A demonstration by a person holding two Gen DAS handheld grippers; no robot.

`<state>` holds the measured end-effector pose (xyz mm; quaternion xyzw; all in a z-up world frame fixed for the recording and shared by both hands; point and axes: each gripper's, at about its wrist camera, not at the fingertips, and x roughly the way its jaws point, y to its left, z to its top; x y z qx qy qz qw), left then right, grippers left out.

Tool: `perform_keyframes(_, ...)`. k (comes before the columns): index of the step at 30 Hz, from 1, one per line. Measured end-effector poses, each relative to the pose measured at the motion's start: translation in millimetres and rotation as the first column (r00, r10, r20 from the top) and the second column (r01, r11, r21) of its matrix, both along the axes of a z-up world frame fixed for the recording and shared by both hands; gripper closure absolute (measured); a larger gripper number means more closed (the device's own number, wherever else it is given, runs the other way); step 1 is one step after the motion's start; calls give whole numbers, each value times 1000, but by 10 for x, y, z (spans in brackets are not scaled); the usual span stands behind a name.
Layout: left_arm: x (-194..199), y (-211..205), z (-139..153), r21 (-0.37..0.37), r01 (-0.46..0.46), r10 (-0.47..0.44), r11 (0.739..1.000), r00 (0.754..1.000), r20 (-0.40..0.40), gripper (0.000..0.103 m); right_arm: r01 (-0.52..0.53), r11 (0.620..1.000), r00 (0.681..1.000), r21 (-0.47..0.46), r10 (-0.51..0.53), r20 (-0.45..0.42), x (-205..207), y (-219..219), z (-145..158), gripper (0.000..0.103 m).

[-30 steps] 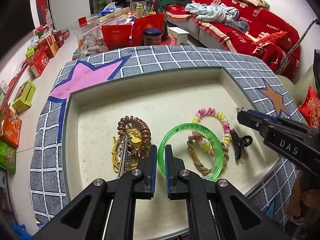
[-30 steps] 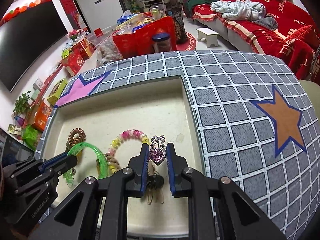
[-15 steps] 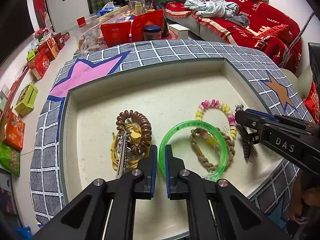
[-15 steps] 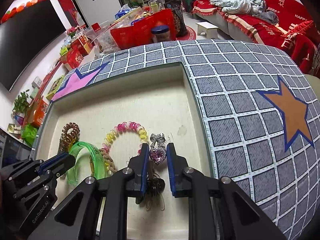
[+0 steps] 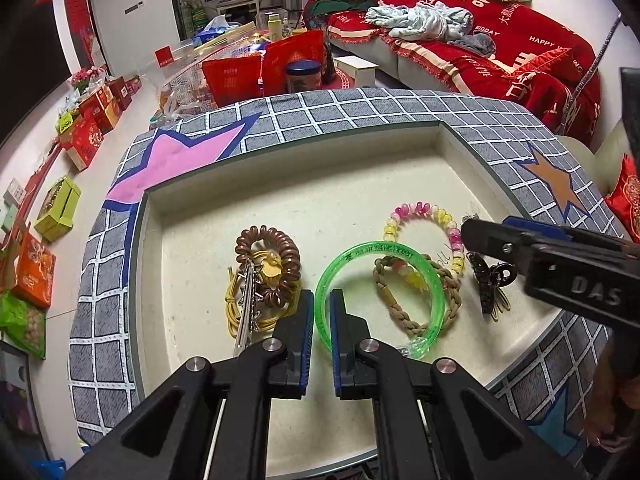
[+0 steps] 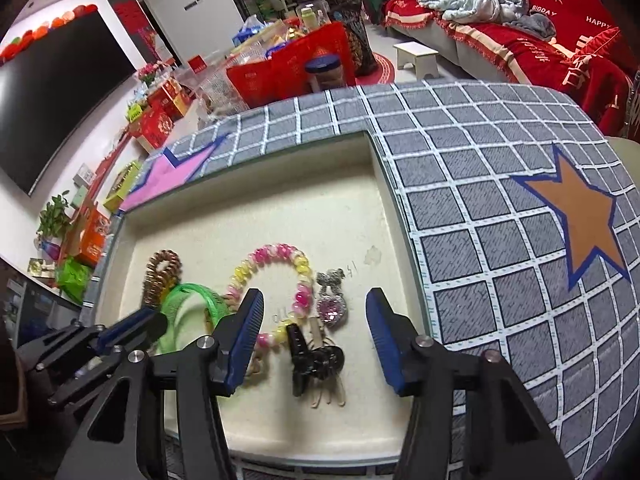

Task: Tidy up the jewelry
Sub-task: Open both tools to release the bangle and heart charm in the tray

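Note:
A cream tray (image 5: pixel 328 184) (image 6: pixel 280 220) holds the jewelry. My left gripper (image 5: pixel 319 310) is shut on the rim of a green bangle (image 5: pixel 434 288), which rests on the tray. My right gripper (image 6: pixel 314 312) is open, and a heart brooch with a bow (image 6: pixel 332 302) lies on the tray between its fingers. A black hair claw (image 6: pixel 312 360) (image 5: pixel 488 280) lies just in front of the brooch. A pink and yellow bead bracelet (image 5: pixel 424 210) (image 6: pixel 276 254), a braided tan cord (image 5: pixel 404 312) and a brown coil hair tie (image 5: pixel 268 244) lie nearby.
Yellow cord and a metal chain (image 5: pixel 248 304) lie left of the bangle. The tray sits sunk in a grey grid cloth (image 6: pixel 500 200) with a pink star (image 5: pixel 176 160) and an orange star (image 6: pixel 580 216). Red bags (image 5: pixel 264 68) and a red sofa (image 5: pixel 500 40) stand beyond.
My right gripper opened and let go of the heart brooch, which now lies on the tray. My left gripper stays shut on the green bangle.

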<state>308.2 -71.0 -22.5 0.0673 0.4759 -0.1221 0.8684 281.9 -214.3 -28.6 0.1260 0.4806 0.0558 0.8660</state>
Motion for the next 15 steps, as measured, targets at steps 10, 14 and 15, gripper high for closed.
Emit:
perform_keyframes(10, -97, 20, 108, 61, -21, 15, 998, 995, 95, 79, 16, 1000, 998, 20, -17, 52, -192, -11, 245, 42)
perform_keyframes(14, -105, 34, 113, 70, -31, 24, 997, 995, 97, 79, 21, 1000, 998, 21, -22, 59, -250, -45, 291, 42)
perform_keyframes(15, -103, 39, 114, 71, -35, 28, 997, 995, 96, 79, 25, 999, 998, 21, -26, 60, -267, -54, 298, 42)
